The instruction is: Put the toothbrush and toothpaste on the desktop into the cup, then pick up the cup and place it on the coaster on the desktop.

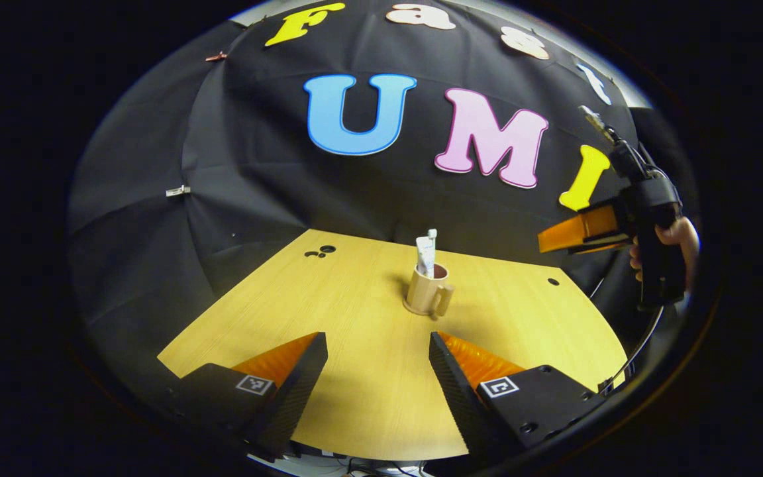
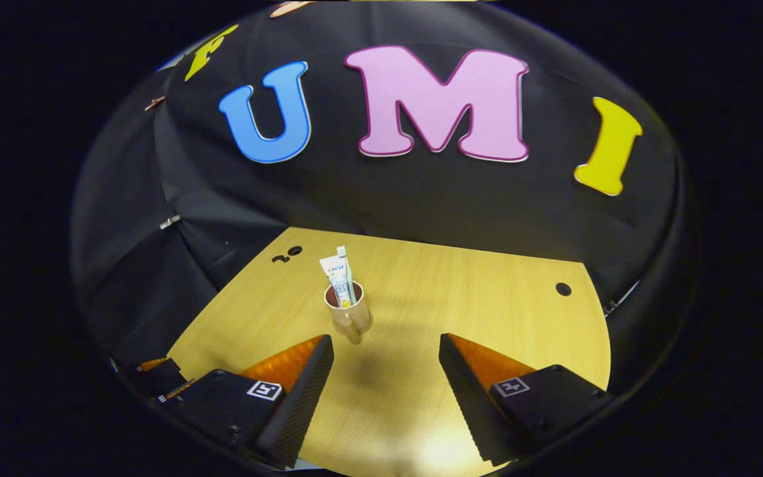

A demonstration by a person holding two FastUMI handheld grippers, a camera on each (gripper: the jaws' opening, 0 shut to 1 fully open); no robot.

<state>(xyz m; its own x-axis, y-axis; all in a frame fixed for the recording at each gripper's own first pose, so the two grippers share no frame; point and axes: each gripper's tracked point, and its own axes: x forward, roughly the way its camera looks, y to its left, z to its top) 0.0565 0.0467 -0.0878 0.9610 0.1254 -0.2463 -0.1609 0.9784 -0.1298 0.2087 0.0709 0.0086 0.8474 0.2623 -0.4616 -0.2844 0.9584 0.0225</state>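
Note:
A beige cup (image 1: 426,292) with a handle stands upright near the middle of the wooden desktop (image 1: 355,397). A white toothpaste tube (image 1: 425,256) and a toothbrush (image 1: 432,234) stick up out of it. A thin tan coaster (image 1: 416,309) shows under its base. My left gripper (image 1: 377,339) is open and empty, well short of the cup. The right gripper (image 1: 577,236) hangs in the air at the far right, held by a hand (image 1: 676,236). In the right gripper view my right gripper (image 2: 386,340) is open and empty, with the cup (image 2: 348,311), toothpaste (image 2: 336,278) and toothbrush (image 2: 344,262) just beyond its left finger.
The desktop has small cable holes at the back left (image 1: 322,252) and back right (image 1: 553,281). Black cloth walls close the booth behind and beside the table. Bare wood lies all around the cup. Part of a dark device (image 2: 156,374) shows at the lower left of the right gripper view.

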